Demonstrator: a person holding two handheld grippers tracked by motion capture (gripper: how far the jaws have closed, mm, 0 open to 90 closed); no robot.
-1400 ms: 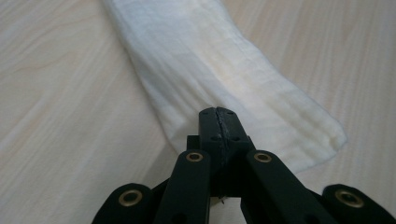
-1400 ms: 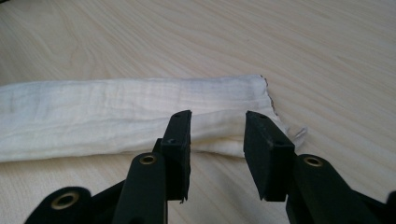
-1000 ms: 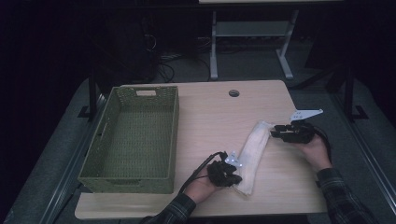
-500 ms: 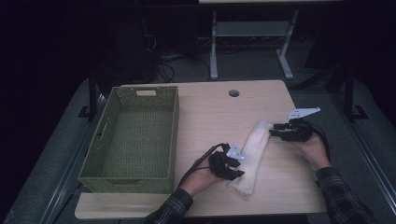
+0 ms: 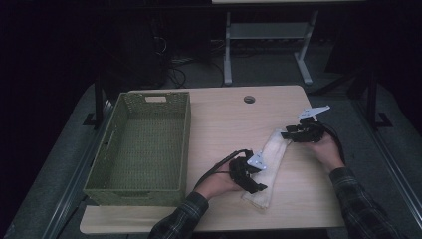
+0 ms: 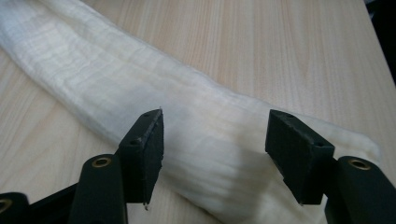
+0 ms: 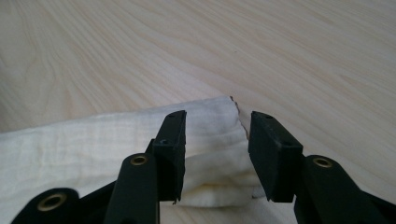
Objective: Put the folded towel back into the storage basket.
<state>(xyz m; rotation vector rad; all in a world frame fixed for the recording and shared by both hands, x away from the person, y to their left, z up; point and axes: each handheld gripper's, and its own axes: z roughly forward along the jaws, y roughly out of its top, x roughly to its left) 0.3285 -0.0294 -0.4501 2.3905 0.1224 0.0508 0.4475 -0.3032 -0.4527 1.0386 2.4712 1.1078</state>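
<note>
While the cloth [image 5: 266, 167] lies flat, we have just opened our left gripper [image 6: 215, 144] wide over it; our right gripper [image 7: 215, 140] straddles its end, jaws apart, easing wider.

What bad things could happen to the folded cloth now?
1. The left gripper has just been opening over the near end of the folded cream cloth, its pads off the fabric, so that end could loosen or unfold.
2. The right gripper straddles the far end with its jaws apart; a pull from there might drag the cloth crooked.
3. The green woven basket sits well to the left, so the cloth may sag on a carry.
</note>
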